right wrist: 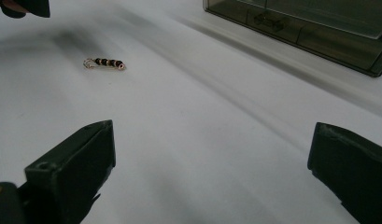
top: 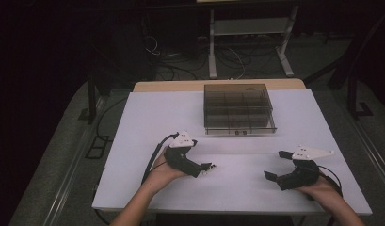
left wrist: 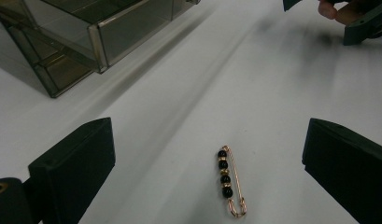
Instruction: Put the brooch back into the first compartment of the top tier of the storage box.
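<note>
Beaded safety pin: gold-coloured wire clasp strung with dark round beads and small gold spacers. Judged very light, stiff, thin and low-lying; likely to skid on the smooth surface, and the wire liable to bend under hard squeezing. Best taken across the beaded middle, the thickest part, jaws straddling its long axis. Lies flat on the white table, near the front edge, left of centre, well apart from the box.

Left tool: released, jaws spread wide, pin between and just ahead of them, untouched.

Right tool: released, jaws wide, at the near right, well apart from the pin, which lies to its far left.

Smoked clear plastic compartment box: far centre of table, lid closed.
</note>
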Demonstrator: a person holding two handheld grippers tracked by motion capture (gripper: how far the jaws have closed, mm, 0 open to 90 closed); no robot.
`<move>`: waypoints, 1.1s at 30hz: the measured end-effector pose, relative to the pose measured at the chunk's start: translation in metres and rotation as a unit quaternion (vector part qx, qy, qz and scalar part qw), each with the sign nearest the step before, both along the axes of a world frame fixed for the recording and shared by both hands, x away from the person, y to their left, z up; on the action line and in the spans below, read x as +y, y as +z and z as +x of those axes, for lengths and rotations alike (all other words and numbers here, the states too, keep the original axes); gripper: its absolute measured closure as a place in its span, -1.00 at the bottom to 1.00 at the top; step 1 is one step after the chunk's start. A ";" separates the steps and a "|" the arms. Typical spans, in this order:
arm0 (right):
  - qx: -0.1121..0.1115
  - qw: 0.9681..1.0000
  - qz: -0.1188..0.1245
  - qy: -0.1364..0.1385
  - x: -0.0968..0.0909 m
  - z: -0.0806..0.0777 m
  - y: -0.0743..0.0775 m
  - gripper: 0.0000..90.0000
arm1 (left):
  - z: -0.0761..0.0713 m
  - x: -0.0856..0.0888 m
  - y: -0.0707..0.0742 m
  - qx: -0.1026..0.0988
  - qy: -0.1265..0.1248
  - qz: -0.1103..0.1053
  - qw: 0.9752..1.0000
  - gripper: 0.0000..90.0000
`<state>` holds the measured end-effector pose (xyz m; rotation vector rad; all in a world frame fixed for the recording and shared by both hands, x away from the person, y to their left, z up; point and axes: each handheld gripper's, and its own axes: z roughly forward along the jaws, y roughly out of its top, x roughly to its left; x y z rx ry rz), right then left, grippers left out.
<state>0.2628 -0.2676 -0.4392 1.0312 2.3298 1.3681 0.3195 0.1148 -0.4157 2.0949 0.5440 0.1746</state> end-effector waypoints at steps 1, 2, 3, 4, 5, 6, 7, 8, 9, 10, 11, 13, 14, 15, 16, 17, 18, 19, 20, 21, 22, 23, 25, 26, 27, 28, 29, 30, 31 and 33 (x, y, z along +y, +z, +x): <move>0.000 1.000 0.000 0.000 0.000 0.000 0.000 -0.99 | 0.001 -0.002 0.000 0.001 0.000 0.000 1.000 -0.96; -0.001 1.000 0.000 0.001 0.000 0.000 0.000 -0.99 | 0.001 -0.004 -0.001 0.001 0.000 0.000 1.000 -0.95; 0.000 1.000 -0.001 0.001 0.000 0.000 0.000 -0.99 | 0.002 -0.005 -0.001 0.002 -0.001 0.002 1.000 -0.95; -0.001 1.000 -0.001 0.001 0.000 0.000 0.000 -0.99 | 0.002 -0.007 -0.001 0.004 0.001 0.000 1.000 -0.92; -0.001 1.000 -0.002 0.001 0.001 0.000 0.000 -0.99 | 0.003 -0.009 -0.001 0.005 0.000 0.000 1.000 -0.90; -0.001 1.000 -0.003 0.001 0.001 0.000 0.000 -0.99 | 0.003 -0.010 -0.002 0.007 -0.001 -0.001 1.000 -0.86; -0.001 1.000 -0.003 0.001 0.001 -0.001 0.000 -0.99 | 0.003 -0.010 -0.002 0.009 -0.004 -0.002 1.000 -0.82; -0.002 1.000 -0.003 0.002 0.001 -0.001 0.000 -0.99 | 0.002 -0.010 -0.002 0.008 -0.005 -0.002 1.000 -0.78; -0.001 1.000 -0.003 0.002 0.001 -0.001 0.000 -0.99 | 0.002 -0.010 -0.002 0.007 -0.004 -0.002 1.000 -0.76; -0.002 1.000 -0.004 0.002 0.001 -0.001 0.000 -0.99 | 0.002 -0.009 -0.002 0.007 -0.003 -0.005 1.000 -0.74; -0.002 1.000 -0.004 0.003 0.001 -0.001 0.000 -0.99 | 0.002 -0.008 -0.002 0.009 -0.003 -0.008 1.000 -0.70; -0.002 1.000 -0.006 0.003 0.001 -0.001 0.000 -0.99 | 0.003 -0.007 -0.002 0.011 0.000 -0.004 1.000 -0.68; -0.001 1.000 -0.007 0.002 0.001 -0.001 -0.001 -0.99 | 0.003 -0.006 -0.002 0.012 0.000 -0.006 1.000 -0.64; -0.002 1.000 -0.008 0.003 0.001 -0.001 -0.001 -0.99 | 0.003 -0.006 -0.002 0.012 0.000 -0.005 1.000 -0.59; -0.002 1.000 -0.009 0.002 0.001 -0.001 -0.001 -0.99 | 0.003 -0.005 -0.003 0.012 0.000 -0.004 1.000 -0.54; -0.002 1.000 -0.009 0.002 0.001 0.000 -0.001 -0.99 | 0.004 -0.005 -0.003 0.013 0.000 -0.004 1.000 -0.48; -0.002 1.000 -0.009 0.002 0.001 0.000 -0.001 -0.99 | 0.003 -0.005 -0.003 0.014 0.003 -0.002 1.000 -0.45; -0.002 1.000 -0.009 0.003 0.001 0.000 -0.001 -0.99 | 0.003 -0.005 -0.003 0.015 0.005 -0.002 1.000 -0.43; -0.002 1.000 -0.010 0.003 0.001 0.000 -0.001 -0.99 | 0.003 -0.005 -0.004 0.016 0.004 0.000 1.000 -0.40; -0.003 1.000 -0.010 0.003 0.001 0.000 -0.001 -0.99 | 0.002 -0.005 -0.004 0.016 0.003 0.000 1.000 -0.34; -0.003 1.000 -0.010 0.003 0.001 0.000 -0.001 -0.99 | 0.002 -0.005 -0.005 0.018 0.002 0.001 1.000 -0.27; -0.003 1.000 -0.010 0.004 0.002 0.000 -0.001 -0.99 | 0.002 -0.005 -0.006 0.021 0.001 0.002 1.000 -0.24; -0.003 1.000 -0.011 0.004 0.002 0.000 -0.001 -0.99 | 0.001 -0.006 -0.007 0.025 0.005 0.007 1.000 -0.15; -0.004 1.000 -0.012 0.005 0.002 0.000 -0.001 -0.99 | 0.001 -0.006 -0.008 0.027 0.005 0.009 1.000 -0.08; -0.003 1.000 -0.013 0.005 0.002 0.000 -0.001 -0.99 | 0.001 -0.006 -0.008 0.030 0.003 0.010 1.000 -0.03; -0.003 1.000 -0.014 0.005 0.002 0.000 -0.001 -0.99 | 0.001 -0.007 -0.009 0.031 0.001 0.012 0.999 0.02; -0.003 1.000 -0.014 0.005 0.002 0.000 -0.001 -0.99 | 0.000 -0.007 -0.009 0.033 -0.002 0.013 0.999 0.07; -0.003 1.000 -0.014 0.006 0.002 0.000 -0.001 -0.99 | 0.000 -0.007 -0.010 0.034 -0.003 0.013 0.999 0.14; -0.002 1.000 -0.014 0.006 0.002 0.000 -0.001 -0.99 | 0.000 -0.007 -0.010 0.035 -0.003 0.016 0.999 0.19; -0.002 1.000 -0.014 0.007 0.002 0.000 -0.001 -0.99 | 0.000 -0.008 -0.010 0.038 -0.002 0.017 0.999 0.30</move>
